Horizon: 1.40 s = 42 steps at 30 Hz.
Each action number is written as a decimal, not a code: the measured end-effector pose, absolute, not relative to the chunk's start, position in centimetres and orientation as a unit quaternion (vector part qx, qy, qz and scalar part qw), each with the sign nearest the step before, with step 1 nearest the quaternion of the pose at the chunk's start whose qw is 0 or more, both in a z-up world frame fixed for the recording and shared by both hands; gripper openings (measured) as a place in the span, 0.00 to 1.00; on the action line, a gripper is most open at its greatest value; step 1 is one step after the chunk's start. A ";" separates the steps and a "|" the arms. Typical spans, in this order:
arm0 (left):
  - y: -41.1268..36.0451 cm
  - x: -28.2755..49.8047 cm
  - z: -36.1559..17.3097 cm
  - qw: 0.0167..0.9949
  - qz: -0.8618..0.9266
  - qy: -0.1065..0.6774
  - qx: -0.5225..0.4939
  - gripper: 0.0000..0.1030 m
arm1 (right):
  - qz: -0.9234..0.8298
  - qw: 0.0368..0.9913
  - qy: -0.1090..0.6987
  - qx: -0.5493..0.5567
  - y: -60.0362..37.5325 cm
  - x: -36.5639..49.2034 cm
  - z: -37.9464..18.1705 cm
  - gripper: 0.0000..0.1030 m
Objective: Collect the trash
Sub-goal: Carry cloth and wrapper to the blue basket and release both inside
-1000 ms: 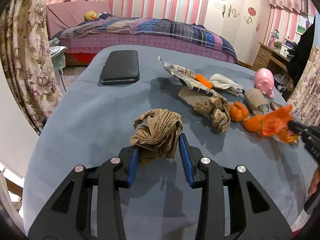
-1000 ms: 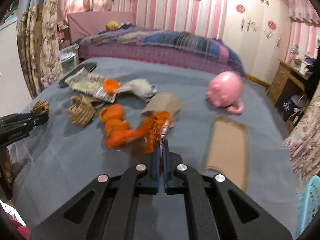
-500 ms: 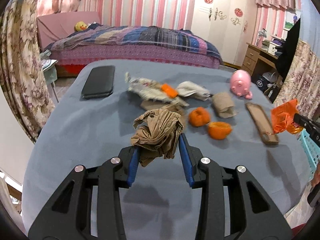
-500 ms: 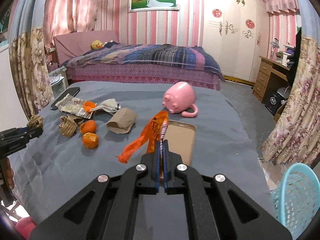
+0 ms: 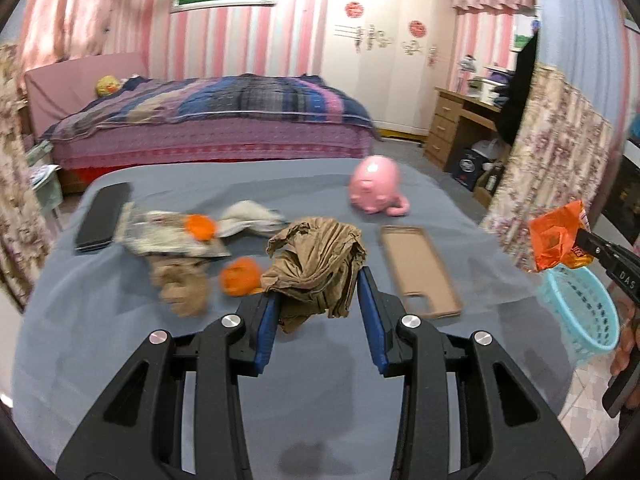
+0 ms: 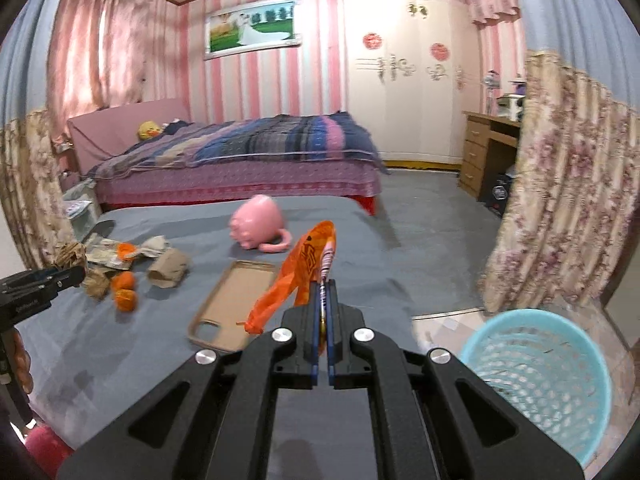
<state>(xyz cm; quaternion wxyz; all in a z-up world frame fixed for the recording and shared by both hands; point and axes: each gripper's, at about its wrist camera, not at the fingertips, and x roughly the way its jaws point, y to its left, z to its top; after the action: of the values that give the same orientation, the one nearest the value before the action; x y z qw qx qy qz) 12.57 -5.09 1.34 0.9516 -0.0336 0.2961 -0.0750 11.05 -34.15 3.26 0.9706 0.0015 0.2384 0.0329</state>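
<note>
My left gripper [image 5: 318,280] is shut on a crumpled brown paper ball [image 5: 316,268] and holds it above the grey table [image 5: 320,392]. My right gripper [image 6: 324,284] is shut on an orange plastic wrapper [image 6: 300,272], held above the table's right edge; the wrapper also shows in the left wrist view [image 5: 554,242]. A light blue mesh basket [image 6: 536,376] stands on the floor right of the table, below and right of the wrapper; it also shows in the left wrist view [image 5: 580,312]. Orange peels [image 6: 124,288], brown paper scraps [image 5: 182,284] and a printed wrapper [image 5: 168,236] lie on the table.
A pink pig mug [image 5: 374,190], a tan phone case [image 5: 418,270] and a black phone [image 5: 102,218] lie on the table. A cardboard tube [image 6: 168,270] lies by the peels. A bed stands behind, a floral curtain [image 6: 560,200] at the right.
Both grippers have risen and swung right with their loads. The right gripper has carried the orange wrapper off the table toward the blue basket, which now shows in both views.
</note>
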 end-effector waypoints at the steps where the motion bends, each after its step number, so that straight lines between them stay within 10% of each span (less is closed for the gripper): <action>1: -5.8 12.6 1.3 0.951 -0.081 0.297 -0.031 0.36 | 0.024 0.971 0.237 -0.001 -35.1 10.8 3.3 0.03; 37: -39.4 14.0 -2.4 0.875 -0.364 0.310 0.080 0.36 | -0.190 0.942 0.259 0.092 -56.7 3.0 -1.7 0.03; 42: -41.7 14.3 -2.9 0.868 -0.371 0.316 0.102 0.54 | -0.195 0.941 0.261 0.090 -57.1 2.9 -2.0 0.03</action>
<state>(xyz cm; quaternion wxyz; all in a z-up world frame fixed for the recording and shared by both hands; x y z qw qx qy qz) 14.27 -41.72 -2.92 0.8675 0.1020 0.3158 -0.3706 2.86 -57.06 -1.96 0.9412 0.0896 0.2613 -0.1946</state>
